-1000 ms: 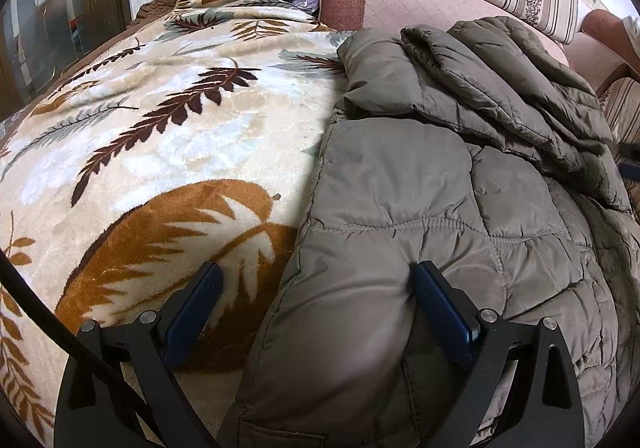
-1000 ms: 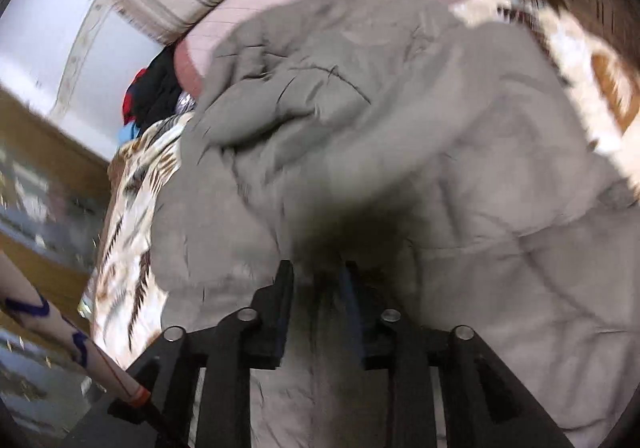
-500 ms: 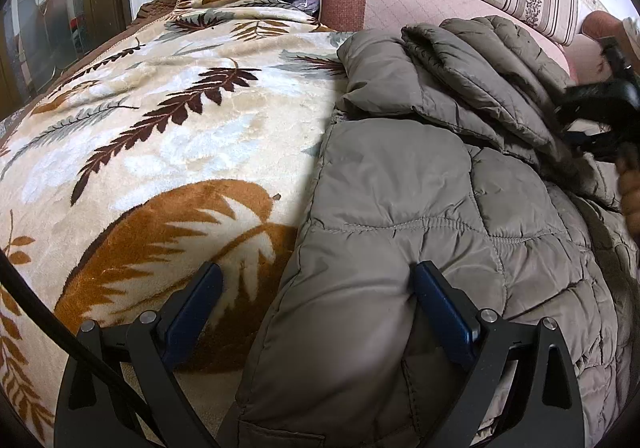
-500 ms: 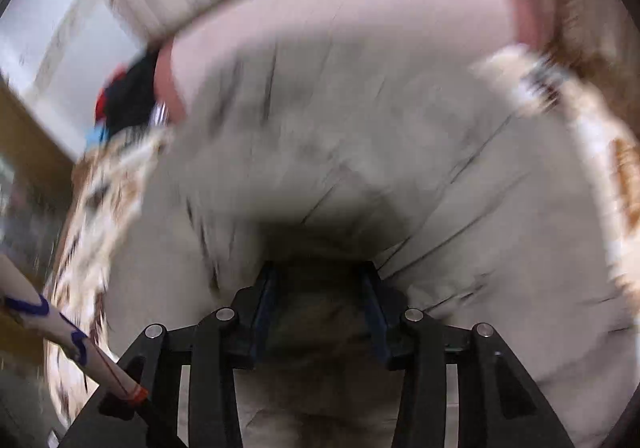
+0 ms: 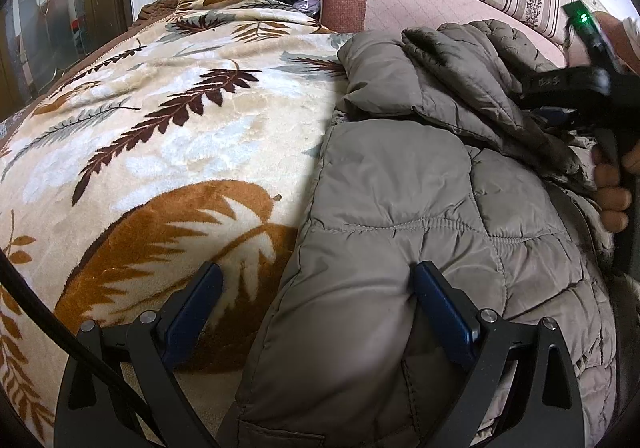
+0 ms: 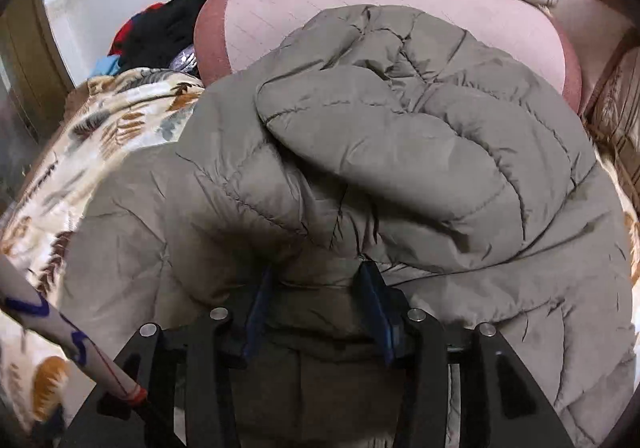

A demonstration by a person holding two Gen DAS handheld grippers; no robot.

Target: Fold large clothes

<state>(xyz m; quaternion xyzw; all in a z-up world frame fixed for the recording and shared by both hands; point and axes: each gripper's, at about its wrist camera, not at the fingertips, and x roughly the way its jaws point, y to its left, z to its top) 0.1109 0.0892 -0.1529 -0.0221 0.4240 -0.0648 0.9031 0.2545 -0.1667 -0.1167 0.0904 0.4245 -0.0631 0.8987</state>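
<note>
The grey padded coat [image 5: 420, 207] lies on the leaf-print blanket [image 5: 160, 135], against the pink cushion [image 6: 380, 7]. The left tool [image 5: 316, 312] stands wide over its near edge, likely pinning it, while the right tool [image 6: 316, 296] pinches a bunched fold to carry across.

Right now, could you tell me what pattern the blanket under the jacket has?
Cream blanket with brown and grey leaves; left wrist view.

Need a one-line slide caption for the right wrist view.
Right gripper clamps a fold of the grey-brown quilted puffer jacket lying on the leaf-patterned fleece blanket.
</note>
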